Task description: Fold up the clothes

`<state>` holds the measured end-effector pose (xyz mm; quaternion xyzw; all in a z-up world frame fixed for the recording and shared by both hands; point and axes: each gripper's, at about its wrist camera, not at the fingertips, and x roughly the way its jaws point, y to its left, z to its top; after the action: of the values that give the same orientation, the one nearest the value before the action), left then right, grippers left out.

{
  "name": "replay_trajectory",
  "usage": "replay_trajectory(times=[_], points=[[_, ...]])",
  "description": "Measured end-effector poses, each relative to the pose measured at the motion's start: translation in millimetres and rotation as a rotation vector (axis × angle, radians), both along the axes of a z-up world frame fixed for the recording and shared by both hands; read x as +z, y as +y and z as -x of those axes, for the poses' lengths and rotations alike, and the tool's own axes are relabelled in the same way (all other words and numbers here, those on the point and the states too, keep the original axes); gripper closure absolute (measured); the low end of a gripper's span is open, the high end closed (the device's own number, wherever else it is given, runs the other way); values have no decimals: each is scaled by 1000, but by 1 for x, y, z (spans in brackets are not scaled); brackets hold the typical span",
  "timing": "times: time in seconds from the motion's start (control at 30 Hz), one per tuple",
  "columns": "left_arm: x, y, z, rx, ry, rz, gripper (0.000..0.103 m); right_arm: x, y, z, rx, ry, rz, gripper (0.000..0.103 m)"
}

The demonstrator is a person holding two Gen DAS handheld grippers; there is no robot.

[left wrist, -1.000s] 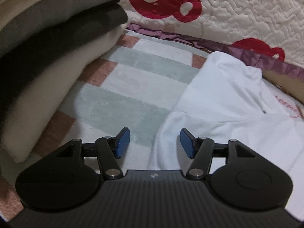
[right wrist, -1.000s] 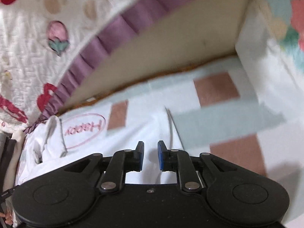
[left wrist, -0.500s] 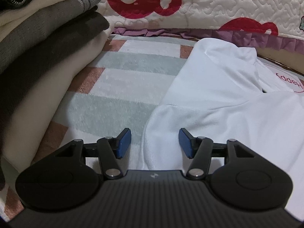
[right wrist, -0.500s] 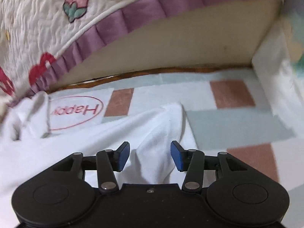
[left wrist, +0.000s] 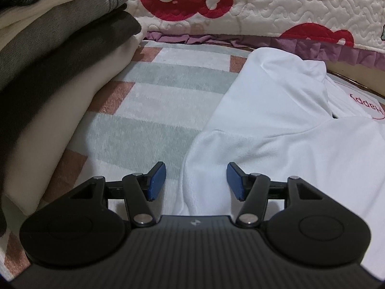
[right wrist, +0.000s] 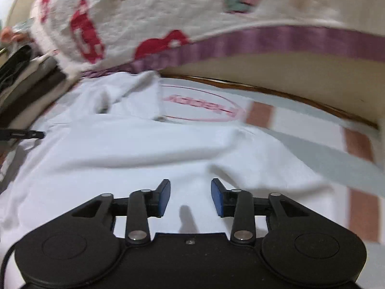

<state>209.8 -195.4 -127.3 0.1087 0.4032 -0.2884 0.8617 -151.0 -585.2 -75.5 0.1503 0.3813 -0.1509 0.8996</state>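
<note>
Checked pastel fleece blanket [left wrist: 149, 101] carries a soft white printed garment [left wrist: 276, 110] across the frame's right half. Left gripper [left wrist: 196, 180] gapes wide astride its lower-left edge; right gripper [right wrist: 190, 198], also wide, hovers over mid-cloth, so left sits nearer the edge.

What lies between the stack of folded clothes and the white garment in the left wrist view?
Only a bare strip of the checked blanket lies between the stack of folded clothes and the white garment; the left wrist view shows it.
</note>
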Motion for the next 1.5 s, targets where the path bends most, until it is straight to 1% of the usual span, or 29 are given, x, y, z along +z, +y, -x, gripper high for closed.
replay_trajectory(times=[0.1, 0.17, 0.2, 0.23, 0.3, 0.37, 0.4, 0.53, 0.57, 0.6, 0.63, 0.67, 0.73, 0.83, 0.87, 0.93, 1.03, 1.07, 1.1, 1.13, 1.2, 1.27, 1.3, 1.33, 1.37, 1.4, 1.43, 1.47, 1.5], points=[[0, 0, 0, 0, 1, -2, 47, -5, -15, 27, -71, 55, 9, 60], [-1, -1, 0, 1, 0, -2, 46, -12, -27, 41, -128, 64, -16, 56], [-1, -1, 0, 2, 0, -2, 46, -17, -31, 46, -154, 60, -23, 53], [-1, -1, 0, 2, -1, -3, 46, -21, -35, 49, -179, 52, -35, 47], [-1, -1, 1, 2, -3, -3, 46, -28, -46, 48, -225, -29, -126, 38], [-1, -1, 1, 1, -5, -3, 45, -35, -57, 46, -271, -109, -218, 34], [-2, -1, 0, 0, -4, -2, 45, -38, -62, 45, -294, -150, -264, 33], [-2, -1, -1, -1, -3, 0, 45, -51, -83, 41, -382, -312, -444, 33], [-2, -1, -1, -3, -3, -1, 45, -52, -87, 40, -396, -349, -468, 35], [-2, 0, -1, -4, -3, 0, 45, -47, -91, 39, -417, -363, -468, 54], [-3, 0, -2, -4, -3, 1, 45, -43, -96, 37, -438, -377, -467, 89], [-3, 0, -2, -4, -2, 2, 45, -38, -100, 36, -459, -390, -467, 96], [-3, 1, -2, -5, -4, 3, 45, -23, -112, 34, -501, -427, -447, 96], [-4, 0, -1, -9, -11, 3, 45, 3, -138, 30, -530, -380, -348, 97], [-4, 0, -1, -12, -17, 3, 45, 9, -148, 25, -511, -321, -308, 98], [-6, 1, -1, -18, -34, 11, 45, 11, -165, 7, -460, -190, -270, 99], [-9, 2, -1, -33, -74, 20, 43, -2, -177, -23, -392, 5, -226, 100], [-10, 3, -2, -42, -80, 22, 44, -7, -178, -28, -375, 31, -216, 100], [-9, 3, -2, -55, -79, 23, 46, -11, -178, -33, -361, 55, -207, 100], [-8, 3, -3, -69, -75, 28, 50, -14, -178, -34, -363, 53, -205, 101], [-6, 4, -4, -94, -67, 38, 73, -19, -179, -36, -367, 51, -202, 101], [-5, 3, -3, -97, -58, 45, 74, -25, -179, -35, -378, 44, -205, 102], [-5, 3, -3, -94, -57, 42, 72, -28, -180, -33, -391, 34, -217, 102], [-5, 2, -3, -88, -60, 36, 71, -29, -185, -21, -448, -22, -288, 102], [-6, 2, -3, -83, -65, 30, 69, -31, -189, -8, -507, -85, -365, 99], [-6, 1, -2, -80, -67, 26, 69, -36, -195, 10, -583, -197, -495, 83], [-6, 1, -2, -78, -69, 22, 69, -40, -201, 28, -655, -307, -613, 75], [-6, 1, -2, -75, -71, 18, 66, -41, -202, 43, -707, -374, -639, 74], [-6, 1, -2, -72, -72, 13, 62, -37, -203, 53, -725, -386, -626, 74]])
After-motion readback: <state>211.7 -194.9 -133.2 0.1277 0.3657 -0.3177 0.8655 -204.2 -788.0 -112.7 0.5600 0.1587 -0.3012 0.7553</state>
